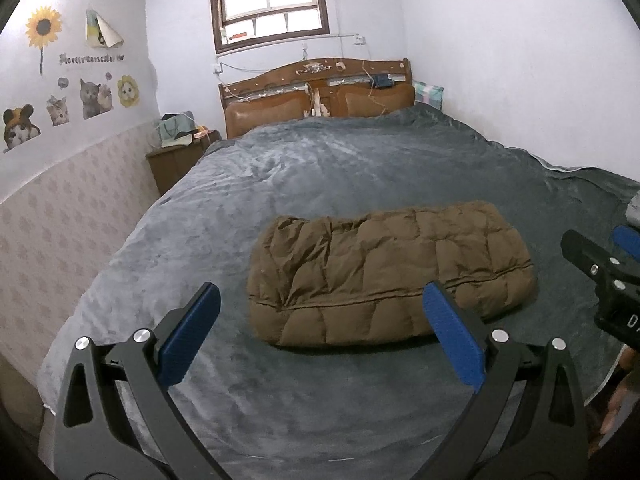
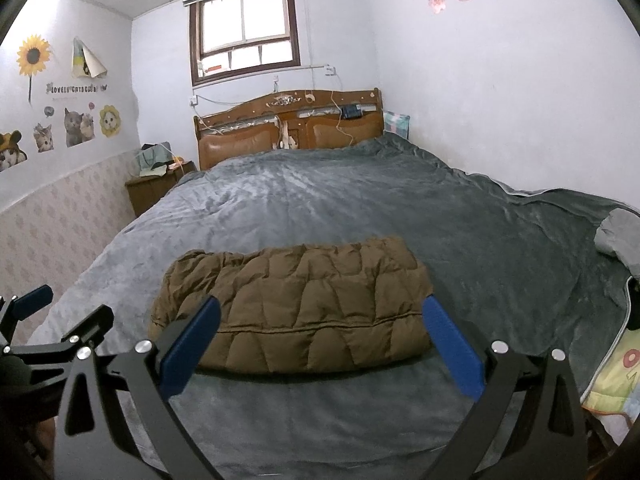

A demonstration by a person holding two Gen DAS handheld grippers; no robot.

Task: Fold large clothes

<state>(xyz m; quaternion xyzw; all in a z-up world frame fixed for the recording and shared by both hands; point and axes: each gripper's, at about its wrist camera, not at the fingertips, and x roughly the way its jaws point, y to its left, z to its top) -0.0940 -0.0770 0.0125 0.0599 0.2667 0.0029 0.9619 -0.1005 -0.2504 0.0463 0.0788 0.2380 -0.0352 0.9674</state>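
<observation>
A brown quilted down jacket (image 1: pixel 388 276) lies folded into a compact bundle on the grey bedspread (image 1: pixel 320 168); it also shows in the right wrist view (image 2: pixel 296 304). My left gripper (image 1: pixel 320 308) is open and empty, held just short of the jacket's near edge. My right gripper (image 2: pixel 320 320) is open and empty, its blue fingertips (image 2: pixel 444 328) framing the jacket's near edge. The right gripper shows at the right edge of the left wrist view (image 1: pixel 600 264); the left gripper shows at the left edge of the right wrist view (image 2: pixel 60 316).
A wooden headboard (image 1: pixel 316 92) stands at the far end under a window (image 1: pixel 268 0). A bedside cabinet (image 1: pixel 176 160) with clutter is at the far left. A grey folded cloth (image 2: pixel 620 236) lies at the right. A patterned sheet (image 2: pixel 616 380) shows at the bed's near right corner.
</observation>
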